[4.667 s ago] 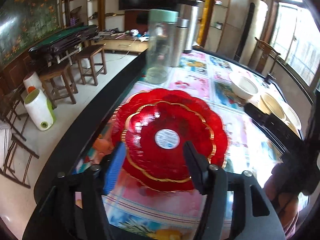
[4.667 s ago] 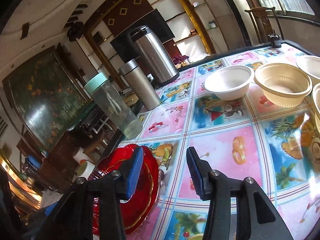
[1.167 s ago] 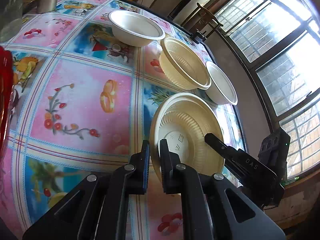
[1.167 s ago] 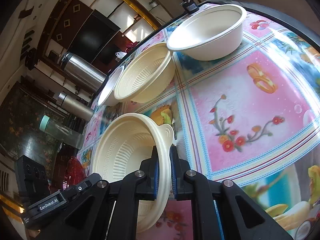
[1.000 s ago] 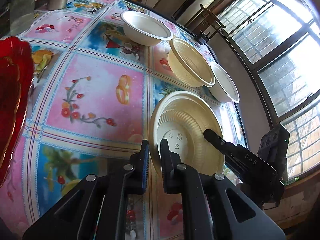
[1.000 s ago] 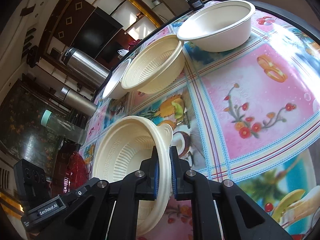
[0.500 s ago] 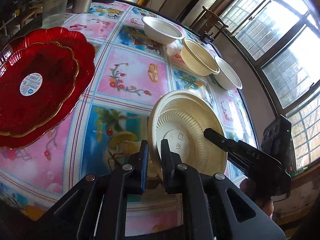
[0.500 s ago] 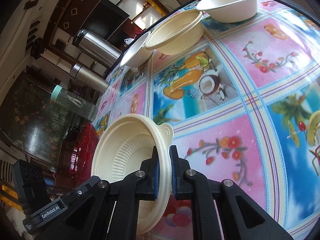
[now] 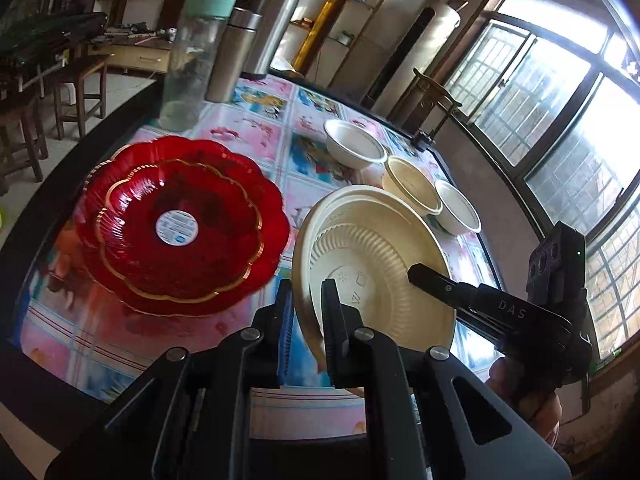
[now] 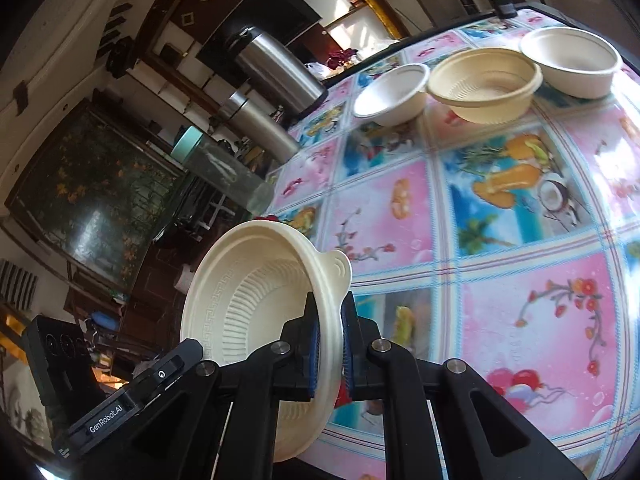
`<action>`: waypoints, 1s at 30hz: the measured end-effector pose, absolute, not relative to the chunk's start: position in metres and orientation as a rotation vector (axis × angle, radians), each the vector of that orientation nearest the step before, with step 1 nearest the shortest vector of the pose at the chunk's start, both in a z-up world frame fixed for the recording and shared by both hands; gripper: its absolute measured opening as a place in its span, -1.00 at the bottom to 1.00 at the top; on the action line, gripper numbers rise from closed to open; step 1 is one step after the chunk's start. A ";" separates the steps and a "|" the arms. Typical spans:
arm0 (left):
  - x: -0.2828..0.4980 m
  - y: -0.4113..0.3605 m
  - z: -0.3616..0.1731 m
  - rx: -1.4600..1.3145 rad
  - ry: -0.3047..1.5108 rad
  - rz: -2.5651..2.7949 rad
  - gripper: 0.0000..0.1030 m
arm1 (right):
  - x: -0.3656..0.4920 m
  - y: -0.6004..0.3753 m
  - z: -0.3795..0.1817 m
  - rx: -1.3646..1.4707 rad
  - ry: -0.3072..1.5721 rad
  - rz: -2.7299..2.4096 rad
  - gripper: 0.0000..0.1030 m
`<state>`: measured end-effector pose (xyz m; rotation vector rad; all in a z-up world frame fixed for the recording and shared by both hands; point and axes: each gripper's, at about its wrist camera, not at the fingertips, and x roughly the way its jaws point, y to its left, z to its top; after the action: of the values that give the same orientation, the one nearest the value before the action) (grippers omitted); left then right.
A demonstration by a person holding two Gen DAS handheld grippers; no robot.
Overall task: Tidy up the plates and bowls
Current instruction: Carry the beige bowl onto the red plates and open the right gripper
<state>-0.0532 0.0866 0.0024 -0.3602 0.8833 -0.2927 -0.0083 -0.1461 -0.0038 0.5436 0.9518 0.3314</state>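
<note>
My left tongs (image 9: 306, 312): clamped narrow on the near rim of the cream plate (image 9: 372, 264), which I carry tilted above the table.
My right tongs (image 10: 328, 340): pinched on the plate's opposite rim by its small lip; both of my tools share the load.
What has changed: a second ago the plate was over the pink tiles beside the bowls; now it hangs just beside the red plates (image 9: 180, 224), which have come fully into my left view.
What that means: I judge the carry nearly over, and setting the plate down by or on the red stack is what remains.
Tablecloth (image 10: 520, 240): bare and glossy under the plate.
Bowls (image 10: 486, 82): three of them, in a row at the far edge, well apart from me, not yet gathered.
Beyond: a clear jar (image 9: 192, 60) and steel flasks (image 9: 272, 28) stand behind the red plates.
</note>
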 end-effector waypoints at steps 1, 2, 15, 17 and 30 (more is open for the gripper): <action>-0.053 0.097 0.004 -0.374 0.875 -0.273 -0.81 | -0.004 -0.137 -0.002 0.535 0.954 0.343 -0.81; -0.052 0.105 0.003 -0.385 0.871 -0.258 -0.81 | 0.001 -0.127 -0.002 0.531 0.957 0.355 -0.81; -0.017 0.191 -0.027 -0.468 0.901 -0.024 -0.81 | 0.064 -0.007 -0.016 0.350 0.950 0.438 -0.82; -0.012 0.190 -0.035 -0.465 0.921 -0.013 -0.81 | 0.068 -0.003 -0.022 0.321 0.938 0.429 -0.81; 0.009 0.183 -0.060 -0.422 0.963 0.064 -0.81 | 0.077 0.007 -0.060 0.228 0.945 0.392 -0.80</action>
<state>0.0094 0.1835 -0.0604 -0.4218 0.9629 0.0642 0.0773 0.0075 -0.0598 0.2276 0.9454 0.3916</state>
